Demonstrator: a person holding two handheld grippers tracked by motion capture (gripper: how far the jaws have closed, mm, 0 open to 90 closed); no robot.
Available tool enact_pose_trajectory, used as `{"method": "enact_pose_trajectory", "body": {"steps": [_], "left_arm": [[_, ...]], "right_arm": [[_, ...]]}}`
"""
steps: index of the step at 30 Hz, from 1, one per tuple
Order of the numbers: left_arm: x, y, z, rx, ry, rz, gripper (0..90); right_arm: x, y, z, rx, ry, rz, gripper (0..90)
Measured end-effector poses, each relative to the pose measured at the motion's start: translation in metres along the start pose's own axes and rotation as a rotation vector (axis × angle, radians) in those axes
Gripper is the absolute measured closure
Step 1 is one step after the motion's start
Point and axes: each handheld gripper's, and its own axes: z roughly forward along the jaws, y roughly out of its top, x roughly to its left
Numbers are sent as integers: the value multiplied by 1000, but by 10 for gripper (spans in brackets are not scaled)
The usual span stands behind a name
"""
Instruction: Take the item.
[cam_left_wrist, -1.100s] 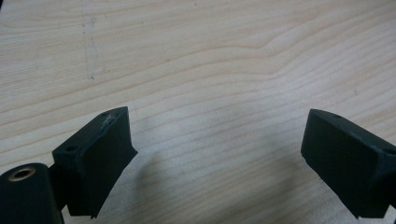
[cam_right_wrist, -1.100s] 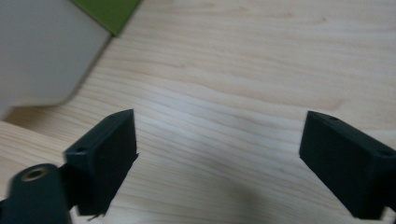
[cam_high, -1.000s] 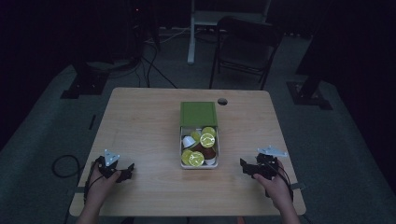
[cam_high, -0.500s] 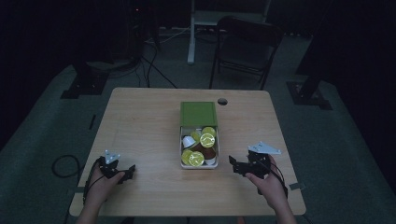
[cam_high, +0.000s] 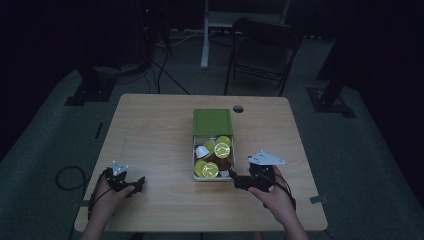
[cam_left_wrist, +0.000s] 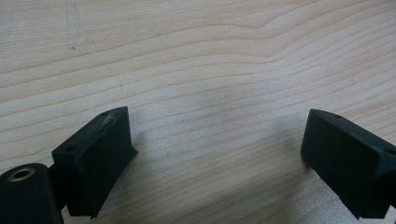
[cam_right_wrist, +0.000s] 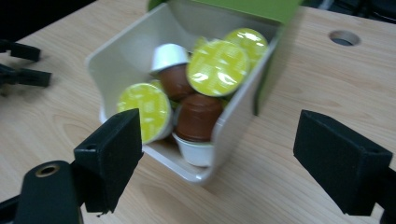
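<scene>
I am aiming my right gripper (cam_high: 235, 181), jaws spread wide and empty, at the box (cam_high: 196, 169) of capsules (cam_right_wrist: 217, 66), probably to grasp one, while my left gripper (cam_high: 140, 182) is waiting open on the table (cam_high: 150, 130)

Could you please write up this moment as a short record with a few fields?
Surface: light wooden table
Container: white open tray in a green sleeve, mid-table
Contents: brown coffee capsules with yellow-green foil lids, piled loosely
Left gripper: open, over bare wood
Right gripper: open, facing the tray's near corner, not touching
</scene>
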Motion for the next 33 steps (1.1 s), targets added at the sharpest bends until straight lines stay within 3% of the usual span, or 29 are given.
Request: {"method": "enact_pose_trajectory", "body": {"steps": [16, 33], "left_arm": [[0, 0, 0, 0, 0, 0, 93], [0, 0, 0, 0, 0, 1, 93]], "right_arm": [[34, 4, 30, 23, 94, -51, 195], [48, -4, 72, 66, 94, -64, 235]]}}
